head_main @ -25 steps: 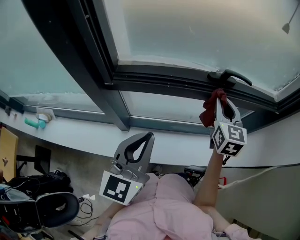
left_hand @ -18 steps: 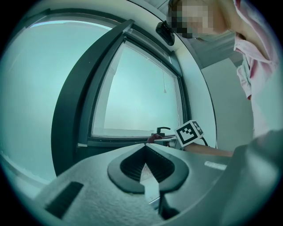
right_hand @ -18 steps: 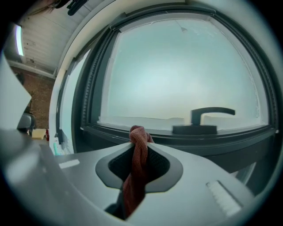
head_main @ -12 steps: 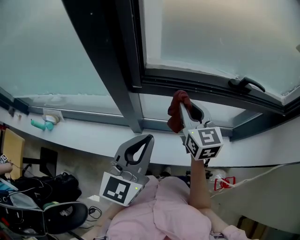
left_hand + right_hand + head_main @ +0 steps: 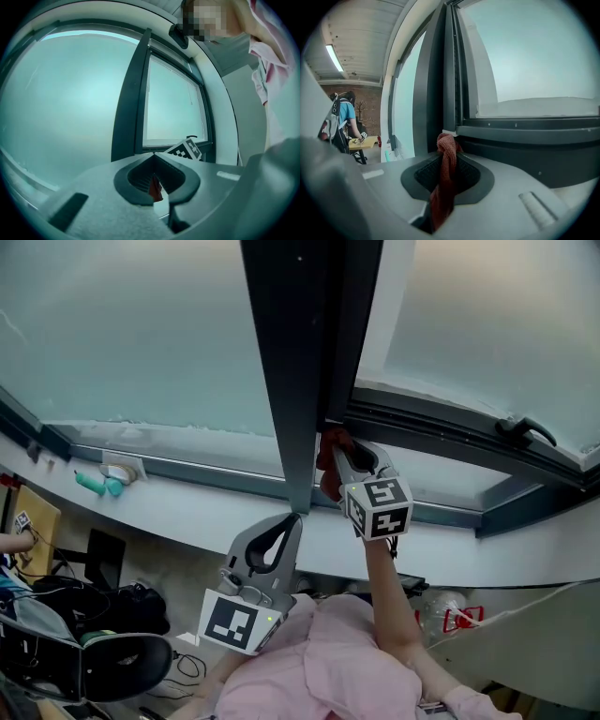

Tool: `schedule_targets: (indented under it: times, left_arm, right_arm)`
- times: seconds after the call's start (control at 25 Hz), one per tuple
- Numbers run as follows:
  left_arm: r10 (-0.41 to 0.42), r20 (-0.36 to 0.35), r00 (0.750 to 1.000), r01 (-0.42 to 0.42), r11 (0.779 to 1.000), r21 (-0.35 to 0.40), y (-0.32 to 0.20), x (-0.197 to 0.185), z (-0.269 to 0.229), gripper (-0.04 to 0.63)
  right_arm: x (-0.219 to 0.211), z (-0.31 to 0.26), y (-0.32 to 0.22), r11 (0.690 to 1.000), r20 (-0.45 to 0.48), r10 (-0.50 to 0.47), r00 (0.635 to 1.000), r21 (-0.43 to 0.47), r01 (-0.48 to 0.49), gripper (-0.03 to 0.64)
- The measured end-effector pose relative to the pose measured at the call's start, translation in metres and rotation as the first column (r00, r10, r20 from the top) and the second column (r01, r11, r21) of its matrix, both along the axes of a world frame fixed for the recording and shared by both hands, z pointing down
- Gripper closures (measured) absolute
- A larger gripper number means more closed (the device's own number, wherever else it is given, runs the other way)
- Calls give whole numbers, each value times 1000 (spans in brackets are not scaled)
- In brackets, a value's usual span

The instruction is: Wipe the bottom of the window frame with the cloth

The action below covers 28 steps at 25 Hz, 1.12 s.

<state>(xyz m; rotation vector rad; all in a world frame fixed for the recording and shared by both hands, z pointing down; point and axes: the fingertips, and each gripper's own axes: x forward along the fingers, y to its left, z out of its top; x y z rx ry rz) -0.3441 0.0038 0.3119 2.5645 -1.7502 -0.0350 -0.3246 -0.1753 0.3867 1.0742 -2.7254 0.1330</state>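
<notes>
— Frosted panes on every side, a dark upright post [image 5: 302, 371] between them, and the bottom rail of the window frame [image 5: 431, 432] stretching off to the right.
— And the cloth [image 5: 326, 479]?
— Red and bunched, up at the post-and-rail corner, touching or nearly touching the frame. Pinched in the right hand-held gripper [image 5: 337, 448], clenched firmly by the look of the right gripper view. Twisted end poking out past the tips, tail hanging down between the pads.
— Left hand-held gripper [image 5: 298, 518]?
— Held low, well apart from the glass. Closed on nothing, with only a red sliver of fabric visible far beyond its tips.
— Handling?
— Probably light, soft and limp. No stiffness of its own, so likely to fold back against the rail. Knitted-looking, so little slip in the pads. Nothing fragile.
— Where to take hold?
— Best mid-bunch, as now, with a thick fold left proud of the tips for fabric-on-metal contact rather than plastic. Risk with too short a bite: pulling loose in that corner.
</notes>
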Motion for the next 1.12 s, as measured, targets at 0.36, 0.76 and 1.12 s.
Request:
schedule_targets:
  times: [0.36,0.76,1.12]
  left_arm:
    - [-33,-11,999,33,999,16,-1,-31,-4,597]
    - [-20,-3,1000,20,1000,22,-3,-21,-5,597]
    - [-28,5,1000,28,999,18,-4,-15,-6,597]
  right_arm:
    - [-25,3,-21,996,-13,63,998,58,-62,558]
    - [-21,3,-19,996,-39,16,999,86,-12,560]
    - [-7,3,-20,997,-34,27,999,77,-25,560]
